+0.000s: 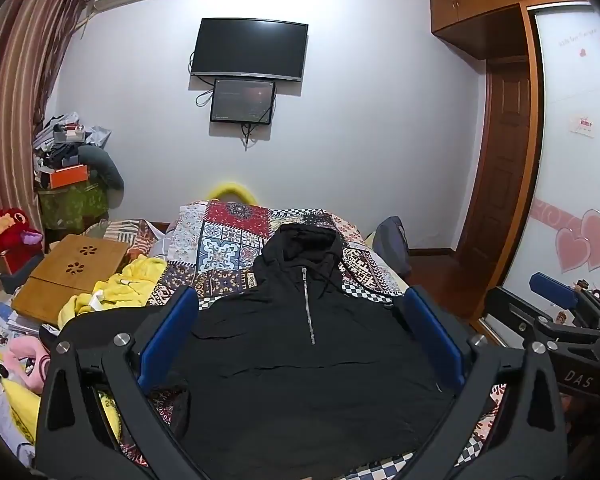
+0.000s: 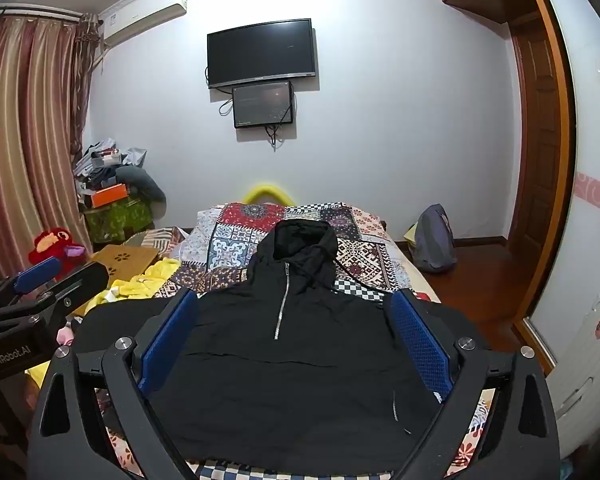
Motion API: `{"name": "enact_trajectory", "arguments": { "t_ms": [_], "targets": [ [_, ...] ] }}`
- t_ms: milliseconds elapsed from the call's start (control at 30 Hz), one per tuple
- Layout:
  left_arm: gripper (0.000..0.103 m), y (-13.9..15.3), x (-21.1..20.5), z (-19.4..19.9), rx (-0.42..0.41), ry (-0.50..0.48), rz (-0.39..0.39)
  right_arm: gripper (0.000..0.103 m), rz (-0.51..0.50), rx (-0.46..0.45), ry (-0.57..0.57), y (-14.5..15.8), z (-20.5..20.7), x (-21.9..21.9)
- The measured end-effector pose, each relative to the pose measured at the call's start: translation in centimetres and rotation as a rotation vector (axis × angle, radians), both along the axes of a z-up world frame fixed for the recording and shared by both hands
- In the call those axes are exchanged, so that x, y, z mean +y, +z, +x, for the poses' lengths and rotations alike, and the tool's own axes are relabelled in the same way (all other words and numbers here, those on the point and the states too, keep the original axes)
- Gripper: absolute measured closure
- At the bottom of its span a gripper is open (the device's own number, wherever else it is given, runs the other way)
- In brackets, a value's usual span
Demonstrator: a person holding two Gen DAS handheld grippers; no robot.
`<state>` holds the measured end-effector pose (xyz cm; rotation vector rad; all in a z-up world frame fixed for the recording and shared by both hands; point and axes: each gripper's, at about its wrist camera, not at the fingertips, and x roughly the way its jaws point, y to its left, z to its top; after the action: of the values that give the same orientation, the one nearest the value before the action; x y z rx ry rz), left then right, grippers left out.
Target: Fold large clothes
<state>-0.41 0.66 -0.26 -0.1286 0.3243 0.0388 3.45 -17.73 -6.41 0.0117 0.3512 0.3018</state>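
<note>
The left gripper (image 1: 300,332) has a matt black frame with two curved arms that spread out from the near edge. Each arm bears a long triangular slot and round silver screw heads near its far end. Its two fingers (image 1: 168,336) are lined with flat blue pads. The right gripper (image 2: 296,336) is built alike: a black frame, slotted arms, silver screws and blue fingers (image 2: 420,344), whose pad surface shows a fine dotted texture. Seen from the other side, the left gripper's black body carries the white lettering "GenRobot.AI", and the right gripper's body carries the grey letters "DAS".
</note>
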Motion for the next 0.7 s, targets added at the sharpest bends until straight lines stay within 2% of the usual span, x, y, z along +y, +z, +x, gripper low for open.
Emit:
{"name": "enact_trajectory", "arguments": {
  "t_ms": [700],
  "targets": [
    [0.0, -0.07, -0.16, 0.39, 0.009, 0.004, 0.001, 0.007, 0.001, 0.001, 0.0, 0.03, 0.0, 0.09]
  ]
}}
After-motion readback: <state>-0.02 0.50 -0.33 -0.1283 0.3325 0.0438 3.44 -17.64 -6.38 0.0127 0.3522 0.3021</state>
